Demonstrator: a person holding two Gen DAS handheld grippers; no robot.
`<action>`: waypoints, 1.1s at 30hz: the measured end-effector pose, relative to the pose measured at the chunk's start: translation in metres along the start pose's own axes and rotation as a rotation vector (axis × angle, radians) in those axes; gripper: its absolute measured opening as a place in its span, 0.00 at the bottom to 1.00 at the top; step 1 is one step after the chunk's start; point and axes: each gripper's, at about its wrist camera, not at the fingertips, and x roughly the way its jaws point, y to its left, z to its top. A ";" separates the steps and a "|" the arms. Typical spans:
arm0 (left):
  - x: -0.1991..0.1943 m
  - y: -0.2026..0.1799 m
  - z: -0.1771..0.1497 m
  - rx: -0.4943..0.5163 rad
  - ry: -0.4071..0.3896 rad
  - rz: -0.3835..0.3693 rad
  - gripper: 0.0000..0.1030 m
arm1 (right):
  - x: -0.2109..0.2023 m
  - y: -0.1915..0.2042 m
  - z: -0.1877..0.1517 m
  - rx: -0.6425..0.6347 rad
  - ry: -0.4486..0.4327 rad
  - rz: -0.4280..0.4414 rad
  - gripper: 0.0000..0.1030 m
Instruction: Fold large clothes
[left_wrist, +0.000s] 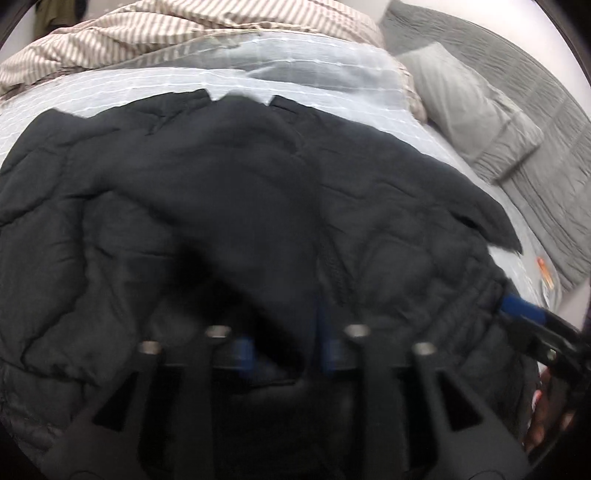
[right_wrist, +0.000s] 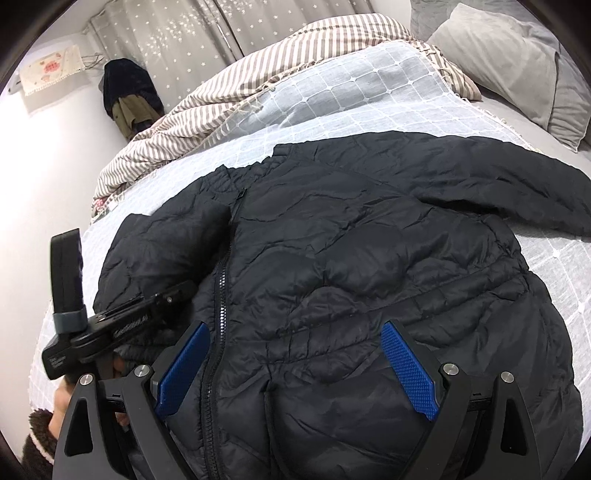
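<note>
A black quilted jacket (right_wrist: 351, 258) lies zipper-side up on the bed, one sleeve (right_wrist: 517, 192) stretched out to the right. In the right wrist view its other sleeve (right_wrist: 166, 243) lies folded over the front. My left gripper (left_wrist: 286, 347) hovers low over that side; the picture is blurred, its blue pads stand apart, and dark fabric lies between them without being pinched. From the right wrist view the left gripper (right_wrist: 177, 291) rests at the jacket's left part. My right gripper (right_wrist: 295, 369) is wide open over the hem, holding nothing.
A pale blue checked blanket (right_wrist: 351, 92) covers the bed under the jacket. A striped duvet (right_wrist: 258, 62) is bunched at the far side and a grey pillow (right_wrist: 517, 62) lies at the right. Dark clothes (right_wrist: 125, 92) hang by the wall. A hand in a fleecy sleeve (right_wrist: 44, 417) holds the left gripper.
</note>
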 end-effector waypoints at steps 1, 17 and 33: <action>-0.007 -0.003 0.000 0.008 -0.001 -0.005 0.66 | 0.000 0.001 0.000 -0.004 0.000 -0.001 0.92; -0.101 0.022 -0.027 -0.121 -0.158 0.163 0.99 | 0.007 0.010 -0.003 -0.006 0.023 0.060 0.92; -0.103 0.150 -0.035 -0.412 -0.275 0.219 0.99 | 0.079 0.017 0.011 0.127 0.135 0.302 0.71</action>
